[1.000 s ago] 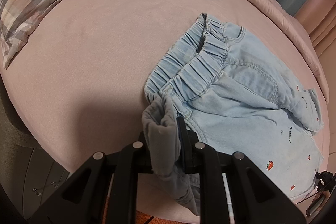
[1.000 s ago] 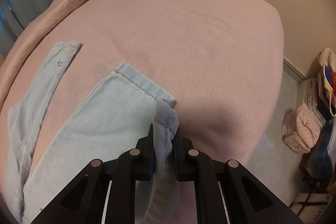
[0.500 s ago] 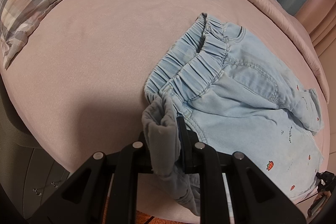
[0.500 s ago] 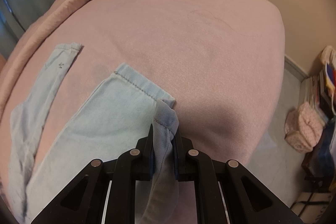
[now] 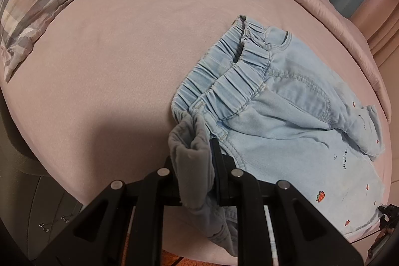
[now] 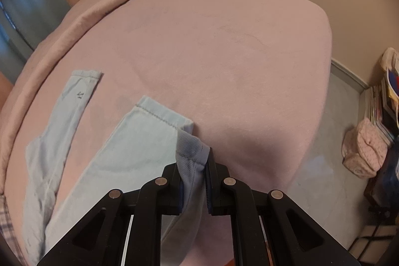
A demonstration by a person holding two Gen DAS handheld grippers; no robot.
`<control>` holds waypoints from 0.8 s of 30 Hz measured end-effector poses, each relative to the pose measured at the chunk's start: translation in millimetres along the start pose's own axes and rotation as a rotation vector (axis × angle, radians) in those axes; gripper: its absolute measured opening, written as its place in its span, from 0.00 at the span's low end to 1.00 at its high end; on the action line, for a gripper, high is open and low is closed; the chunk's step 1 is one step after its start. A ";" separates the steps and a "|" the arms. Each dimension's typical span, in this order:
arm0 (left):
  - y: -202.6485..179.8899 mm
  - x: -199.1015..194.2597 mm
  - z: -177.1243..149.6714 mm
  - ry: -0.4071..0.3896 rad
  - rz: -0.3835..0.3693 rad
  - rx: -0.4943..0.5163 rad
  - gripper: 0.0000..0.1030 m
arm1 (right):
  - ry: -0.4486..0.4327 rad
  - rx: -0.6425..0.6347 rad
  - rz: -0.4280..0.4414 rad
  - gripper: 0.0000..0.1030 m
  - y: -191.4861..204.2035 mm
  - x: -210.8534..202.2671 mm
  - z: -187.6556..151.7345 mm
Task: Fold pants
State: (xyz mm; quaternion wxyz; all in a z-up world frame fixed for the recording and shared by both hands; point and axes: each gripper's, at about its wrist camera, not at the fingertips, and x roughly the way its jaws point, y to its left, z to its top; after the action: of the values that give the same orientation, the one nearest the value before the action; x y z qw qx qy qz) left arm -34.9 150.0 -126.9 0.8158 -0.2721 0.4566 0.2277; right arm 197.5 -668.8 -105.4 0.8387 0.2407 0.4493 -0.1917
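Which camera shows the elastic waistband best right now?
Left wrist: the gathered waistband lies in full view, one corner pinched in the left gripper. Right wrist shows only the leg hems, none of the waistband.

- The left gripper point(image 5: 199, 153) is matte black, built from flat angular plates that spread toward six o'clock like a splayed frame.
- Four round silver screws sit in a shallow arc across its linkage, the outer pair lower than the inner pair.
- Triangular cut-outs open in its outer arms, toward eight and four o'clock.
- A thin blue pad lines the inner face of its right-hand finger point(image 5: 216, 161).
- The right gripper point(image 6: 194, 166) is the same build: black plates, four silver screws, triangular openings.
- Both of its fingers point(image 6: 210, 176) carry dark blue pads on their inner faces.
- Pale slots run between its inner bars toward six o'clock.
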 end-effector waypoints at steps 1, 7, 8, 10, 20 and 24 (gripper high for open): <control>-0.1 -0.1 0.3 0.000 0.002 0.000 0.17 | 0.001 0.003 0.002 0.08 -0.5 0.3 -1.0; -2.4 -0.8 0.4 0.002 0.004 -0.001 0.17 | -0.005 0.012 -0.004 0.08 -4.0 -1.5 -2.6; -2.7 -0.7 0.1 0.002 0.005 -0.001 0.17 | -0.004 0.015 -0.005 0.08 -4.1 -0.8 -2.4; -2.8 -0.4 -0.2 0.002 0.005 -0.005 0.17 | -0.005 0.012 -0.010 0.08 -5.6 -0.1 -3.9; 12.1 -13.5 -5.7 0.028 -0.051 -0.058 0.15 | -0.058 -0.033 -0.026 0.08 -2.4 -17.7 -2.0; 13.7 -8.1 -5.9 0.038 -0.049 -0.055 0.17 | -0.021 -0.024 -0.035 0.08 -10.9 -3.2 -3.3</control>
State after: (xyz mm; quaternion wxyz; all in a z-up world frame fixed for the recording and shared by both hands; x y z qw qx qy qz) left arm -50.9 155.4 -125.7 0.8045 -0.3096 0.4590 0.2149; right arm 187.8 -675.4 -106.9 0.8427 0.2206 0.4469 -0.2035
